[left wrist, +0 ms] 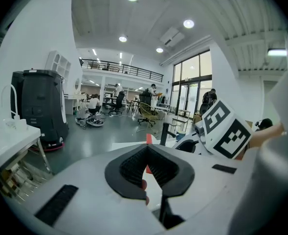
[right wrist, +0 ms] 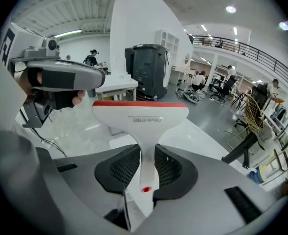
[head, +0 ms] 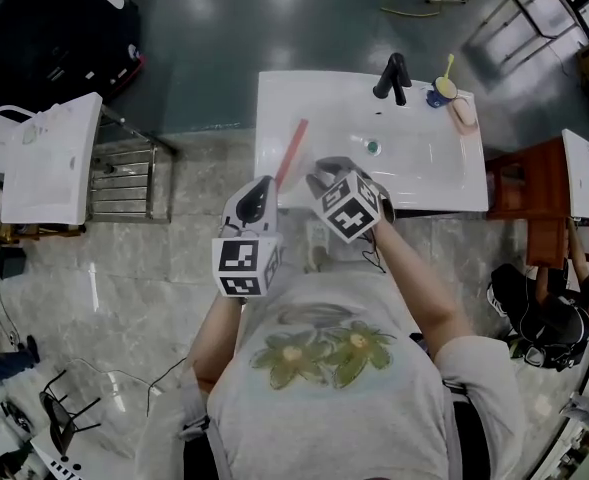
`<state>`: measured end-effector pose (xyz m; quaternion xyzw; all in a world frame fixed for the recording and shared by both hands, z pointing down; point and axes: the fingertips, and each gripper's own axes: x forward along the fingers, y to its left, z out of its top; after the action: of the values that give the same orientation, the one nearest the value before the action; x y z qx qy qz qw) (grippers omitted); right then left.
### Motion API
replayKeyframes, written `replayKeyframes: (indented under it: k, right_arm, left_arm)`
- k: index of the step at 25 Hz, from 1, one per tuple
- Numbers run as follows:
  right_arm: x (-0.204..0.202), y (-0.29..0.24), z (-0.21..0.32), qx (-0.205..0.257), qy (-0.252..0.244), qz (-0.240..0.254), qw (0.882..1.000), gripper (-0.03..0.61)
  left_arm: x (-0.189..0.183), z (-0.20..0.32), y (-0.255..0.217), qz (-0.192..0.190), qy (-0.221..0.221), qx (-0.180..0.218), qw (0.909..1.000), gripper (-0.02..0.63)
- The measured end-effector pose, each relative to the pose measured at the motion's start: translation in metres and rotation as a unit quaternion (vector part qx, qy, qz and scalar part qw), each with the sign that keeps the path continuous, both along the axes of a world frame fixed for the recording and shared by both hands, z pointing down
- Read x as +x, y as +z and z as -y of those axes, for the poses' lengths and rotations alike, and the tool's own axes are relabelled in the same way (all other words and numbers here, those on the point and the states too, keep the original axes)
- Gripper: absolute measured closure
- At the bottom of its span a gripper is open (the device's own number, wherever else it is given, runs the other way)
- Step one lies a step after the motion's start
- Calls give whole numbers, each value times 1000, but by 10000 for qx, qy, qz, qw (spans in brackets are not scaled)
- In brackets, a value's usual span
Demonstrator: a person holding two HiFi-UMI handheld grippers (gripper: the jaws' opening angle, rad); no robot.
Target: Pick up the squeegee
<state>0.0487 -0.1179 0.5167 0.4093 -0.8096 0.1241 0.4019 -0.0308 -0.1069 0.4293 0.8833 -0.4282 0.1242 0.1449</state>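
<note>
1. I see one small line of grey print on the white head of the squeegee, just under its red edge. In the right gripper view it is upside down to me, and the letters are too small for me to read.
2. The right cube, on my right gripper, has black and white square marks. They are patterns, not letters or numbers.
3. The left cube, on my left gripper, has the same kind of square marks.
4. I can read no other words, numbers or signs.
</note>
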Motion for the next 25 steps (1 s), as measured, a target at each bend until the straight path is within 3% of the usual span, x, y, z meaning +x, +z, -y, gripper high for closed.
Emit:
replayKeyframes:
  k: [17, 25]
  right_arm:
    - [19, -35, -34, 510, 1232, 432, 9901, 476]
    - [19, -61, -52, 852, 1439, 616, 9840, 476]
  left_arm:
    - [0, -37, -6, -98, 256, 60, 9996, 606]
    - [3, -55, -3, -124, 323, 50, 9994, 606]
